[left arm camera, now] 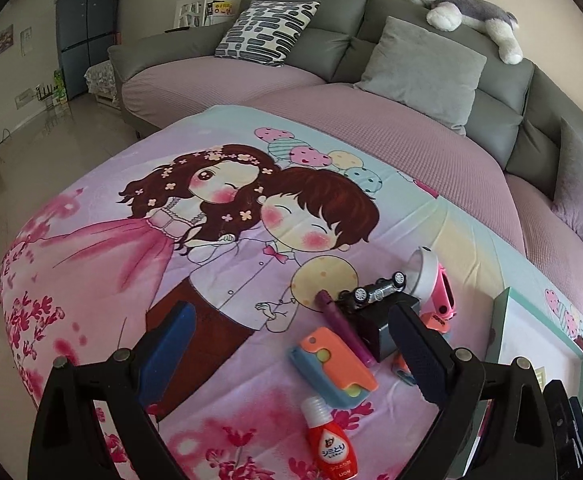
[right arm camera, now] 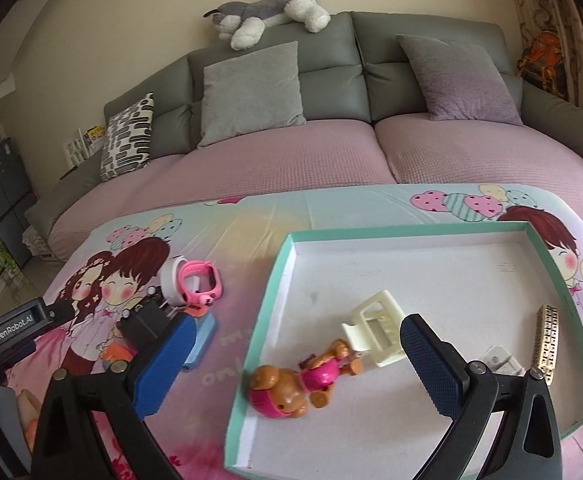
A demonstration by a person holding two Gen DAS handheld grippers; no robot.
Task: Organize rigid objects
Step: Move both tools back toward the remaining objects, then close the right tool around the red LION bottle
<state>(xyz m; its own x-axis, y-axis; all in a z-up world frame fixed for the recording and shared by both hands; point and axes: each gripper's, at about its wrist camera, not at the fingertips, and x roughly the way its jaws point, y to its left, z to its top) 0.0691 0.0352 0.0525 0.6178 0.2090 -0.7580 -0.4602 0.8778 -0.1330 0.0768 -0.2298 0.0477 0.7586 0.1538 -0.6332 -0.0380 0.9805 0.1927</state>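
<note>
My left gripper (left arm camera: 291, 356) is open and empty above a cluster on the cartoon cloth: an orange and teal case (left arm camera: 331, 366), a purple marker (left arm camera: 345, 326), a toy car (left arm camera: 375, 290) on a black box (left arm camera: 383, 320), a red bottle (left arm camera: 331, 444), a pink watch (left arm camera: 441, 300) and a tape roll (left arm camera: 425, 276). My right gripper (right arm camera: 295, 364) is open and empty over the teal-rimmed white tray (right arm camera: 275, 292), which holds a pink-and-brown toy dog (right arm camera: 295, 384), a cream clip (right arm camera: 375, 328), a gold comb (right arm camera: 547, 340) and a clear piece (right arm camera: 499, 358).
The tray's corner shows at the right of the left wrist view (left arm camera: 531, 332). A grey sofa (right arm camera: 331, 72) with cushions and a plush husky (right arm camera: 267, 12) stands behind the table. The left gripper's body (right arm camera: 11, 332) is at the far left of the right wrist view.
</note>
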